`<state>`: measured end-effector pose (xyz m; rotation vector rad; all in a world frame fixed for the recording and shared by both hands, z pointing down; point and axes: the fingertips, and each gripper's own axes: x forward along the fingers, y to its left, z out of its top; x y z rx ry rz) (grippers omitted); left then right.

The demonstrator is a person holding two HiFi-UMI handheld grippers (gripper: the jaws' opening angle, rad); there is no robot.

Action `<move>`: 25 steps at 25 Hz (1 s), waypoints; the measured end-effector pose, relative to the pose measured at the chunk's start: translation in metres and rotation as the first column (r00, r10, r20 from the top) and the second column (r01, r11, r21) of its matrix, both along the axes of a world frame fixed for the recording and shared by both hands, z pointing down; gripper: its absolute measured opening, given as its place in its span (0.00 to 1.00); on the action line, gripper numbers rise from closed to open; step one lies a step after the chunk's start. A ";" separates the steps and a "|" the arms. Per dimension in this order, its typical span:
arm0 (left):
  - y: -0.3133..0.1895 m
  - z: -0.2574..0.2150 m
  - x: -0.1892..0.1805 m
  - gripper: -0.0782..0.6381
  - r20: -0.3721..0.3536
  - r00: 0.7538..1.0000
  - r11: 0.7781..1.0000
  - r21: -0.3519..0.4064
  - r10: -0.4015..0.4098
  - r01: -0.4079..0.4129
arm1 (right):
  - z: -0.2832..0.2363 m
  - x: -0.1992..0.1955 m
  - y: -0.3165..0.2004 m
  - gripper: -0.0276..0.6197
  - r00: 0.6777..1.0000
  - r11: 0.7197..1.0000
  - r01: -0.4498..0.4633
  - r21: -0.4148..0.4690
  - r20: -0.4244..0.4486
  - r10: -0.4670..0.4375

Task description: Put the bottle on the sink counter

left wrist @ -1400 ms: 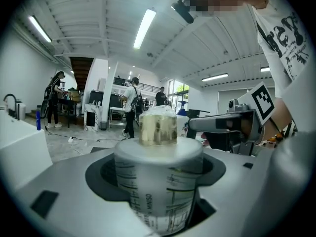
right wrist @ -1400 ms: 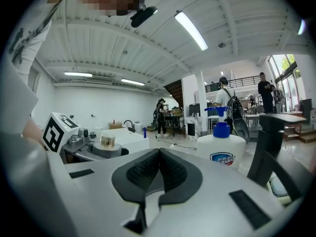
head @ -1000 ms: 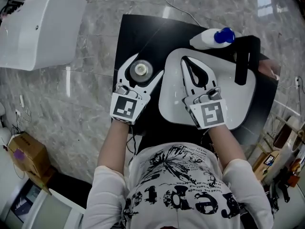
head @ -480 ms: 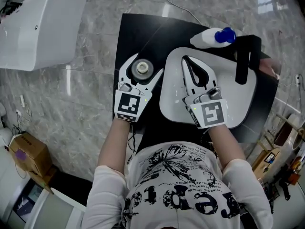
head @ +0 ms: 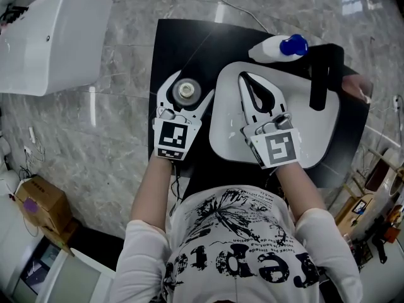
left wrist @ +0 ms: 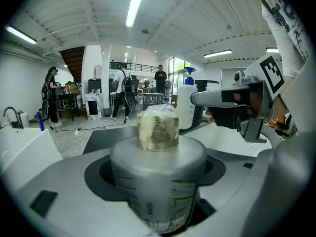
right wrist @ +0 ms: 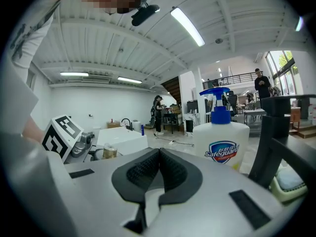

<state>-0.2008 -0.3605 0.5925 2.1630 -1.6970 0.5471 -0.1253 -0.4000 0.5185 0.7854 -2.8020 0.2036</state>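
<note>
Over the black sink-counter surface [head: 183, 43], just left of the white oval basin [head: 315, 137], the left hand-held gripper [head: 188, 88] had its two white jaws wrapped round a squat grey plastic bottle with a pale gold cap [left wrist: 158, 157], and it was holding it upright, cap to the ceiling. So the bottle was already where it belonged, above the dark surface and clear of the basin rim. Whether its base had actually touched down, no view showed. What looked to be left was a settle and a release, then a clean pull-back of the jaws.

Across the way, the right hand-held gripper [head: 245, 79] sat over the basin with its ribbed black pads pressed together and nothing between them. It played no part.

Round about, a white pump bottle of hand soap with a blue nozzle [head: 276, 48] stood at the far rim of the basin, with a black tap [head: 319, 81] beside it. Both were well apart from the grey bottle. A white boxy unit [head: 50, 36] stood off on the grey marble floor [head: 120, 137]. Nothing crowded the landing spot; the path looked open.
</note>
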 end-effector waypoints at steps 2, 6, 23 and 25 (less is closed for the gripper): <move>0.000 0.000 -0.001 0.60 -0.001 1.000 1.000 0.001 -0.004 0.004 | -0.001 -0.001 0.000 0.07 1.000 1.000 0.004 0.000 0.000 -0.004; 0.003 -0.004 -0.001 0.60 -0.033 0.999 1.000 0.015 -0.009 0.010 | -0.003 -0.002 0.003 0.07 1.000 1.000 0.015 0.005 0.000 -0.015; 0.054 -0.046 -0.002 0.64 -0.068 0.998 0.999 0.049 -0.005 0.008 | -0.051 0.009 0.050 0.07 0.998 0.997 -0.058 0.057 -0.002 0.058; 0.060 -0.061 -0.006 0.64 -0.057 0.998 0.997 0.074 0.002 0.002 | -0.059 0.011 0.060 0.07 0.997 0.995 -0.080 0.064 -0.001 0.080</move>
